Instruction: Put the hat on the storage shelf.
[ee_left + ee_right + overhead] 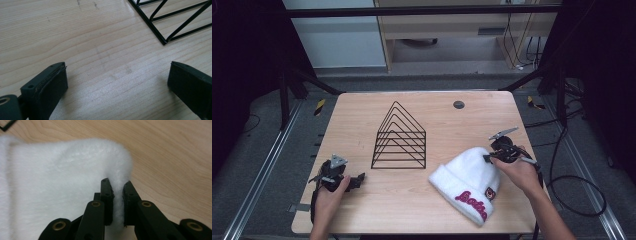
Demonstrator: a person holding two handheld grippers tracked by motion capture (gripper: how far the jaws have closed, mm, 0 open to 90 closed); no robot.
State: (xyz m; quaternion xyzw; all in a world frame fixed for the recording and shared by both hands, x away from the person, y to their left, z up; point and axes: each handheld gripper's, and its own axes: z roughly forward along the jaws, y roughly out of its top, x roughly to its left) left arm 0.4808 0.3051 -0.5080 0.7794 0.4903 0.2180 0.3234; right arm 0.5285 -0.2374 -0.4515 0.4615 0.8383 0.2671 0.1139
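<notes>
A white fluffy beanie (467,177) with pink lettering on its cuff lies on the wooden table (412,200) at the front right. My right gripper (488,158) is at the hat's top end, shut on a fold of the white fabric (118,195), which is pinched between the two black pads. A black wire rack (399,140) of nested triangles stands in the middle of the table. My left gripper (360,178) rests on the table at the front left, open, with bare wood (115,82) between its jaws; the rack's corner (163,42) lies just beyond.
A small dark round disc (458,104) sits in the table's far right part. Cables trail on the floor to the right. A person's hands hold both grippers from the near edge.
</notes>
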